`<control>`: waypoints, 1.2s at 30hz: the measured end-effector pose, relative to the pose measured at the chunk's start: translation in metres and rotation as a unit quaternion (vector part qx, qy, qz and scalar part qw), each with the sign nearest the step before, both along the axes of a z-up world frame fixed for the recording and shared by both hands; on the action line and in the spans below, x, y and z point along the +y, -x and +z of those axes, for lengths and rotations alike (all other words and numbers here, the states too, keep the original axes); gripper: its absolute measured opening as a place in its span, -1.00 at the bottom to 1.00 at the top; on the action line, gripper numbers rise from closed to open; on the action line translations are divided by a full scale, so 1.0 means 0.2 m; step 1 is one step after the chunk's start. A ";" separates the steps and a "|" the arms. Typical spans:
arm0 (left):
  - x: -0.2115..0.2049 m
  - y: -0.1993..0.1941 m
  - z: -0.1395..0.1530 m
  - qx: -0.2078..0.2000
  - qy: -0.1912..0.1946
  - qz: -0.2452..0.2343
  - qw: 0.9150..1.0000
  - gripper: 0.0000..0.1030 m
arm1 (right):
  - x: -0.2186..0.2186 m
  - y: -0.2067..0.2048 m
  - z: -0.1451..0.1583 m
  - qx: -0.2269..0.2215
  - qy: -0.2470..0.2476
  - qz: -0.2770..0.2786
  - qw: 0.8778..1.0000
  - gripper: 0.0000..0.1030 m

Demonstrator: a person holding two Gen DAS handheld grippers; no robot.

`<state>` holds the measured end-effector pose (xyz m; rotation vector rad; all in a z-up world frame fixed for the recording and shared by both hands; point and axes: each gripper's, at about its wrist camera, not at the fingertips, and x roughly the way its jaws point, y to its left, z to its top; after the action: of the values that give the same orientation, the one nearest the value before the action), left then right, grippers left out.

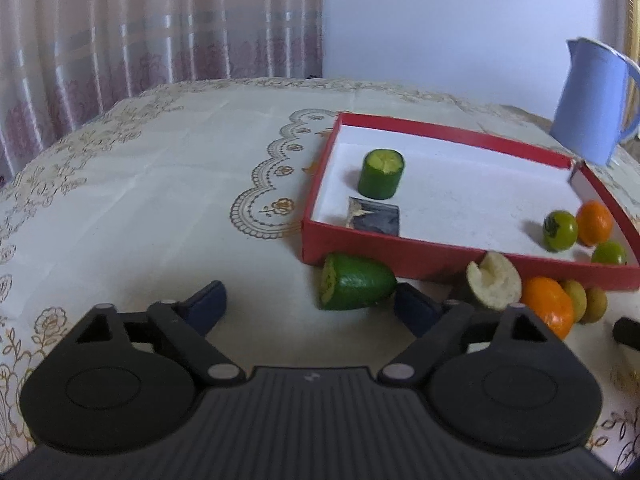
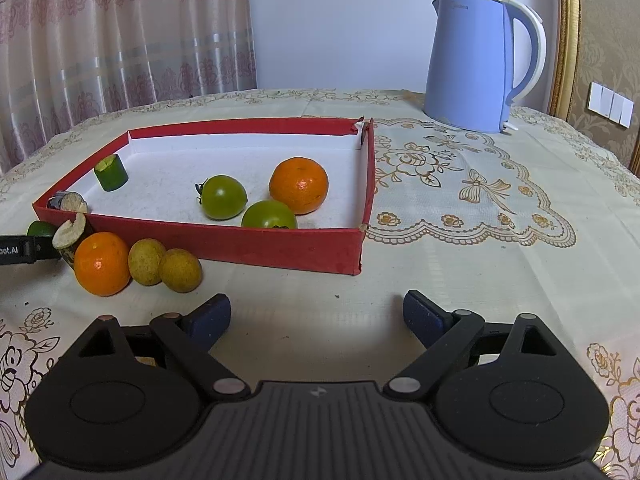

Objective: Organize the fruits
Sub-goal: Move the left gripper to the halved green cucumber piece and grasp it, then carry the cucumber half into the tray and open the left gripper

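**Fruit half sorted into red box, more pieces waiting outside**

A patterned tablecloth (image 1: 140, 200), smooth and printed with gold flowers, is seen spread over the table. The left gripper (image 1: 310, 304) is held low over the cloth with its jaws apart and nothing pressed between its blue pads; a green cut piece (image 1: 354, 284), glossy-skinned with a seeded flat face, lies just beyond them against the front wall of the box, apparently next in line to be picked up. To its right, a pale cut piece (image 1: 496, 282) with a bitten-looking notch, an orange (image 1: 546, 310) and two dull yellow-green round fruits (image 2: 164, 264) are gathered close together outside the box, judged not yet sorted.

The red box (image 2: 240, 244), a shallow cardboard tray with a white lining and one torn far corner, is placed at mid-table as the collecting place. Inside it, a short green cylinder (image 2: 111, 173) stands at the left, while two smooth green tomatoes (image 2: 223, 197) and a second, dimpled orange (image 2: 298, 185) are grouped near the right wall.

The right gripper (image 2: 316, 312) is held over bare cloth in front of the box, jaws wide and empty. A blue kettle (image 2: 472, 60) of smooth plastic stands well behind.
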<state>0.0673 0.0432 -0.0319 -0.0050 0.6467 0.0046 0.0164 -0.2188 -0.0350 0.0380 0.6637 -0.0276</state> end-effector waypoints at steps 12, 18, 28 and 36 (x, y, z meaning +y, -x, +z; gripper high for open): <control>-0.05 0.03 0.01 -0.022 0.005 -0.063 0.998 -0.32 | 0.00 0.00 0.00 0.000 0.000 0.000 1.000 0.83; -0.05 0.07 0.02 -0.034 -0.006 -0.064 0.997 -0.38 | 0.00 0.00 0.00 0.000 0.000 0.000 1.000 0.83; -0.06 0.16 0.12 -0.058 -0.006 -0.078 0.995 -0.38 | 0.00 0.00 0.00 0.000 0.000 0.000 1.000 0.83; -0.16 0.09 0.26 -0.079 -0.002 -0.106 0.991 -0.38 | 0.00 0.00 0.00 0.000 0.000 0.000 1.000 0.83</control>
<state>0.0496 0.0105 0.0195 0.0656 0.4868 -0.1979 0.0165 -0.2182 -0.0353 0.0374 0.6638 -0.0272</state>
